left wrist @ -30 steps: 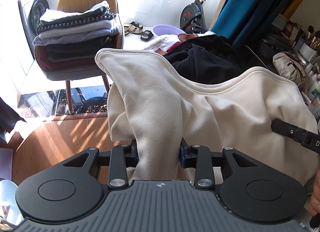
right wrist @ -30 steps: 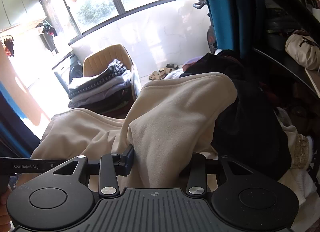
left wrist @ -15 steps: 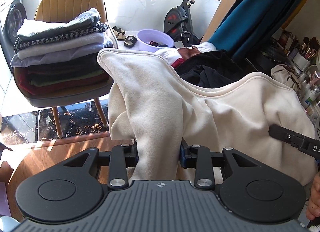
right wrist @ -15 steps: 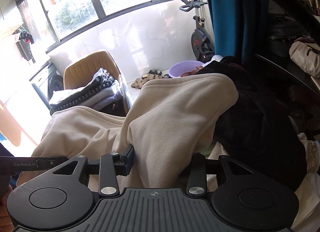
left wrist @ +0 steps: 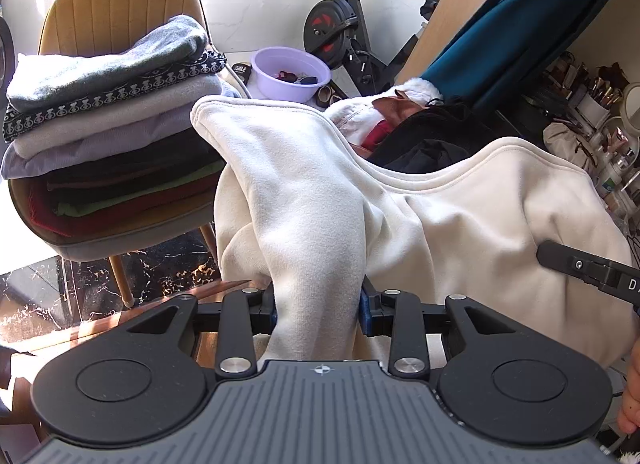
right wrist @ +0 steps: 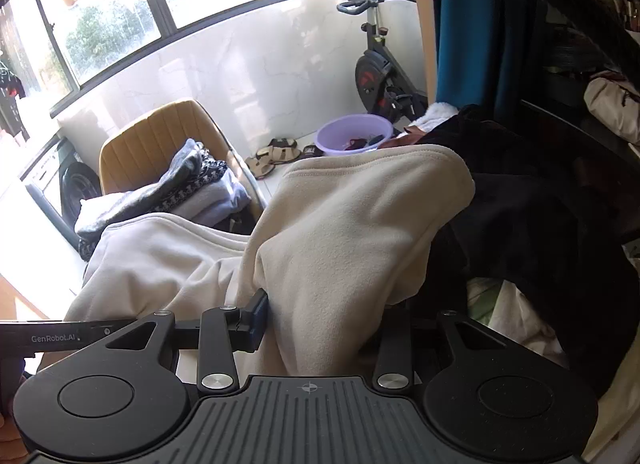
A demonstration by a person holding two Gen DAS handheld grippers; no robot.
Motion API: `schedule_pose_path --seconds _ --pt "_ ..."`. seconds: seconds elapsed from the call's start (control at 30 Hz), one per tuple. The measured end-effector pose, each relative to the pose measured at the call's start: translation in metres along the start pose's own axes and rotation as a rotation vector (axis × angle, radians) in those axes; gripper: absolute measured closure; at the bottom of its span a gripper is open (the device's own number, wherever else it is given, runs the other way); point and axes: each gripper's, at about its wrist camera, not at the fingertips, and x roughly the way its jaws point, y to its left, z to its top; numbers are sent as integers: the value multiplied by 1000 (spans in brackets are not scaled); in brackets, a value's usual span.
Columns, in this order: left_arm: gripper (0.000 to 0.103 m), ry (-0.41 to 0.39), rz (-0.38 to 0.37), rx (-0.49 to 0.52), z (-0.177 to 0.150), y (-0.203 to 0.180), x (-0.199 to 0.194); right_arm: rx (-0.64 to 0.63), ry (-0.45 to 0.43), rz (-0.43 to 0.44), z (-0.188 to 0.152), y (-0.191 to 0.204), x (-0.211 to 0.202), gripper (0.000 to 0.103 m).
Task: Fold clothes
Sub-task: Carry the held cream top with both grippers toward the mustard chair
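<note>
Both claws are angled downward — the left claw and the right claw are each clamped on bunched cream sweatshirt fabric.

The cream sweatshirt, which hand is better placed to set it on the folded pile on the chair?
Left, probably. The left tongs grip the cream sweatshirt on the side next to the folded pile on the chair; the right tongs hold it nearer the black clothes.
</note>
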Motion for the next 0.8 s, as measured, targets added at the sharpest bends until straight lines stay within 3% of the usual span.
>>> schedule_pose_path --seconds 0.27,0.4,0.6,0.8 --pt "69 30 22 -13 46 45 30 13 42 8 30 23 62 67" --pt "69 25 55 -30 88 64 47 9 41 44 59 35 107 67" --pt "69 -97 80 -51 153 88 48 -59 2 107 138 57 156 67" --pt "69 -156 104 -140 199 158 45 -153 -25 169 201 113 214 67"
